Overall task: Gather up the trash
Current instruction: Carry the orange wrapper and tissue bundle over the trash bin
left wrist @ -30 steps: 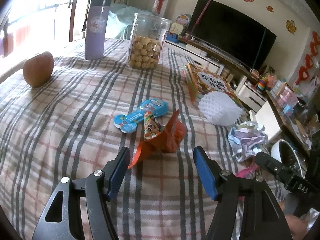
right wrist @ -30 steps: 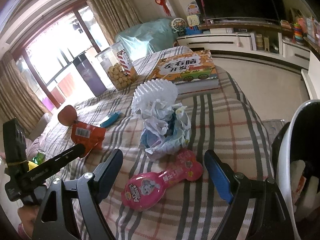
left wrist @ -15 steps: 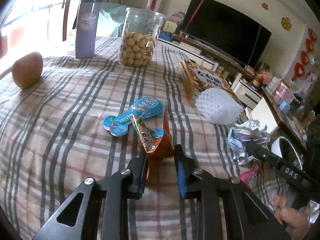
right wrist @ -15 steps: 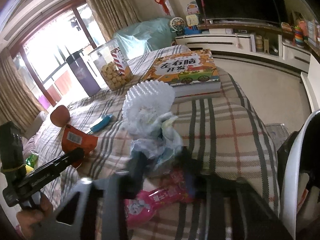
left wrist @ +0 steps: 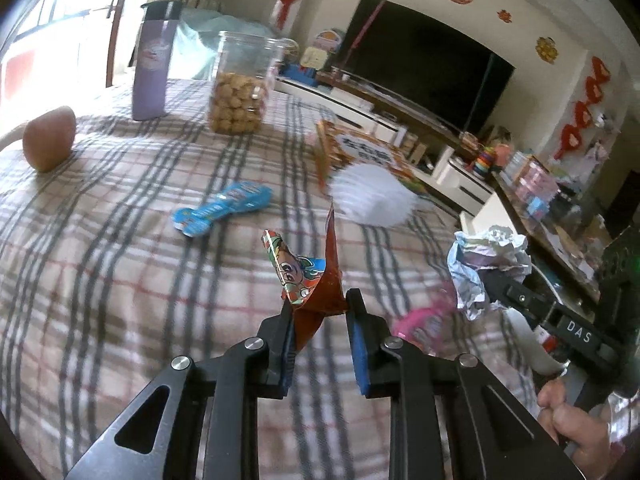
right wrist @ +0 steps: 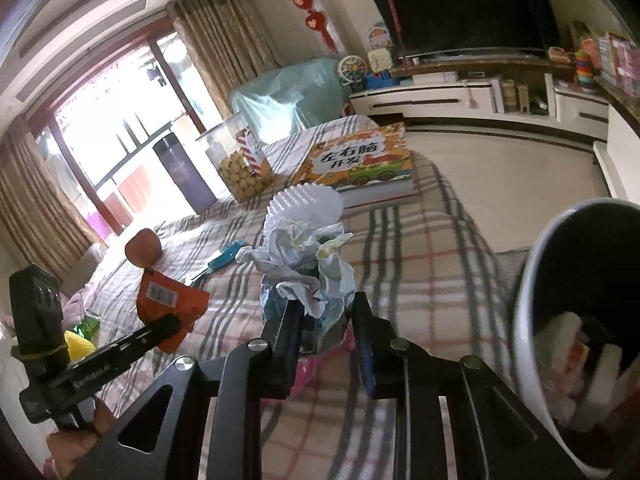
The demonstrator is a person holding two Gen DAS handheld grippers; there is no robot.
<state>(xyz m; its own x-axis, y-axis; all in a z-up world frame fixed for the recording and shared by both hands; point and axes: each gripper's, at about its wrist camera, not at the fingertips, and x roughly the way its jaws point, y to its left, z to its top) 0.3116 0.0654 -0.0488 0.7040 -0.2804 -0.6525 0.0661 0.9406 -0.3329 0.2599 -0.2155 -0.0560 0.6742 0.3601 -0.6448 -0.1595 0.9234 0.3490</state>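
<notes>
My left gripper (left wrist: pixel 320 304) is shut on an orange snack wrapper (left wrist: pixel 310 280) and holds it just above the plaid tablecloth (left wrist: pixel 120 280). In the right wrist view the same wrapper (right wrist: pixel 168 296) hangs at the left. My right gripper (right wrist: pixel 326 306) has a crumpled wad of paper and plastic (right wrist: pixel 304 268) between its pads, raised off the cloth, and its jaws are closing further on it. The wad (left wrist: pixel 486 256) also shows at the right of the left wrist view. A white trash bin (right wrist: pixel 532 300) with scraps inside stands close at the right.
A pink wrapper (right wrist: pixel 316 360) lies under my right gripper. On the cloth are a blue wrapper (left wrist: pixel 224 208), a white foam net (left wrist: pixel 372 196), a picture book (right wrist: pixel 360 164), a cookie jar (left wrist: pixel 240 92), a purple bottle (left wrist: pixel 152 68) and an apple (left wrist: pixel 50 142).
Both grippers went from wide open to closed: the left on the orange wrapper, the right on the crumpled wad. Both items have come up off the cloth.
</notes>
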